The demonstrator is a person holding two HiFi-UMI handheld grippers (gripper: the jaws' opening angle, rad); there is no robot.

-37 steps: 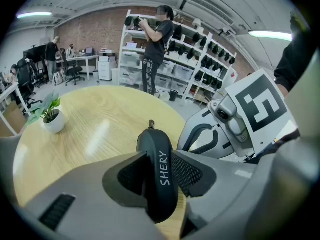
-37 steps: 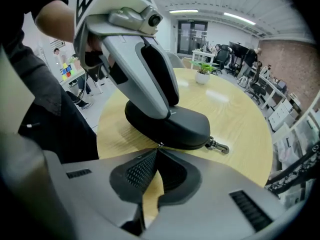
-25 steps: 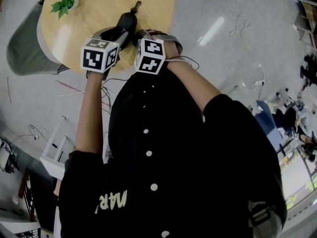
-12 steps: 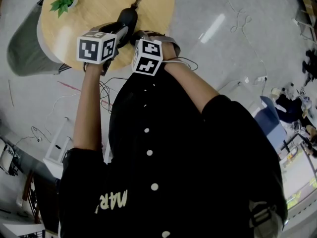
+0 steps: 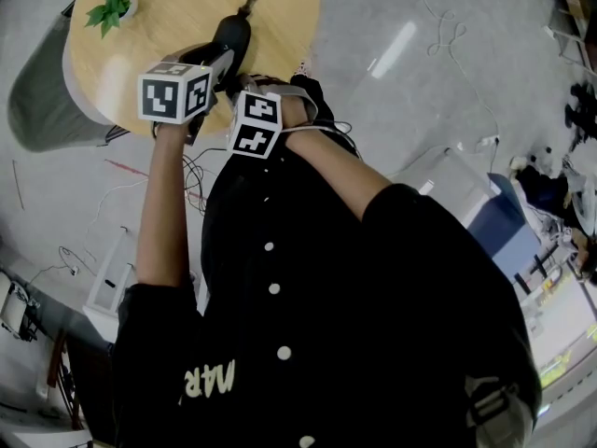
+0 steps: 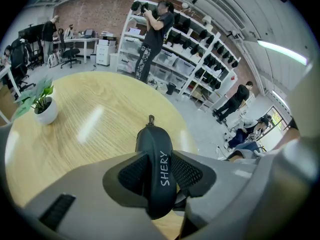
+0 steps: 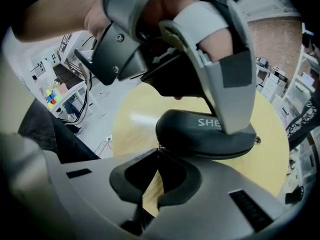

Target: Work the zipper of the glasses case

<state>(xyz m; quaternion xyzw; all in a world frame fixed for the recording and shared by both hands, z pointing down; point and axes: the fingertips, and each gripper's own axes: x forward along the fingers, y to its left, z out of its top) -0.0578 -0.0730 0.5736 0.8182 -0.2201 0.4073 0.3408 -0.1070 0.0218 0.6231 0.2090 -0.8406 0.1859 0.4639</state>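
Note:
A black glasses case (image 5: 231,37) marked SHERY lies near the edge of a round wooden table (image 5: 140,26). My left gripper (image 5: 216,63) is shut on it. In the left gripper view both ribbed pads (image 6: 132,174) press the sides of the case (image 6: 156,146). My right gripper (image 5: 239,88) sits just beside the left one, at the case's near end. In the right gripper view its jaws (image 7: 158,151) are shut, tips meeting at the end of the case (image 7: 200,131) on what looks like the small zipper pull. A metal loop (image 6: 151,119) sticks out of the case's far end.
A small potted plant (image 5: 110,7) stands at the table's far left. Cables (image 5: 196,171) lie on the floor below the table edge, next to a white rack (image 5: 107,278). Shelving and people (image 6: 155,29) stand beyond the table.
My right gripper has slid left in the head view, closer under the left gripper's cube. The left gripper has kept its grip on the case in the same spot.

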